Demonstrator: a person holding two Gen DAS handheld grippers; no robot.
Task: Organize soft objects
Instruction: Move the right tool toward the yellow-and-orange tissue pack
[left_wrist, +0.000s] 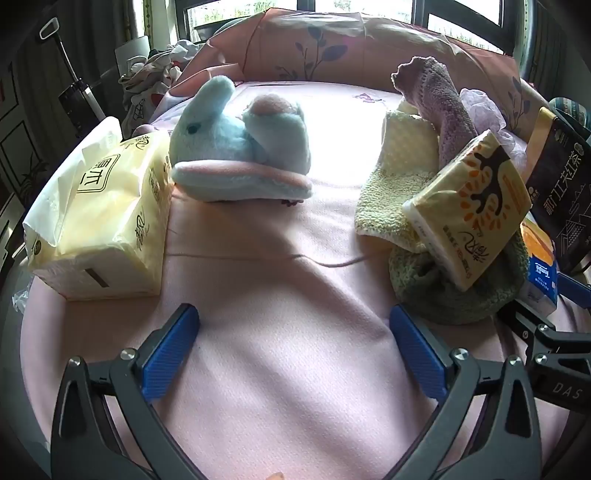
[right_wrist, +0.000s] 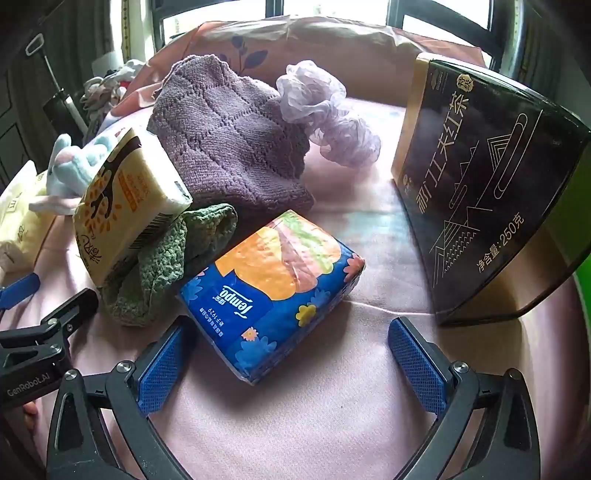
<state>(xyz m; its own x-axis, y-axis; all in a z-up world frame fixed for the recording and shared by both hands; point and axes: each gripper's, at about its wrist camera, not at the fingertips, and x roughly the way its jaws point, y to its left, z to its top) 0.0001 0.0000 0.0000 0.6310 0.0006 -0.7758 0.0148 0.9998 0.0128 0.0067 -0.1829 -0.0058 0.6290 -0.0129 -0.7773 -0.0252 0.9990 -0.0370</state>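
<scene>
While both grippers hang over the pink bedsheet (left_wrist: 295, 295) with their blue pads spread wide and nothing between them, each camera takes in a different share of the bed.

From the left wrist, going left to right: a big yellow tissue pack (left_wrist: 99, 218) lies at the left edge, then a blue plush toy (left_wrist: 240, 147) just beside it, then bare sheet, then a heap of cloths. That heap is a yellow towel (left_wrist: 395, 177) with a purple towel (left_wrist: 439, 107) standing up behind it and a green towel (left_wrist: 454, 291) at the bottom; a small yellow tissue pack (left_wrist: 469, 210) leans tilted on top of them. The left gripper (left_wrist: 295, 343) points at bare sheet in front of the toy. Only a sliver of the blue tissue pack (left_wrist: 541, 273) shows here, and the right gripper's dark frame pokes in at the right edge.

The right wrist view barely catches the plush toy (right_wrist: 74, 166) (half hidden behind the small yellow pack (right_wrist: 125, 206)) but shows what the other misses: the purple towel (right_wrist: 229, 140) spread broad, a lilac mesh bath puff (right_wrist: 325, 114) behind it, the blue tissue pack (right_wrist: 280, 288) in full, lying flat against the green towel (right_wrist: 166, 258), and a black tea box (right_wrist: 487, 192) standing upright to the right. The right gripper (right_wrist: 291, 354) sits just before the blue pack, whose near corner lies between the pads, untouched.
</scene>
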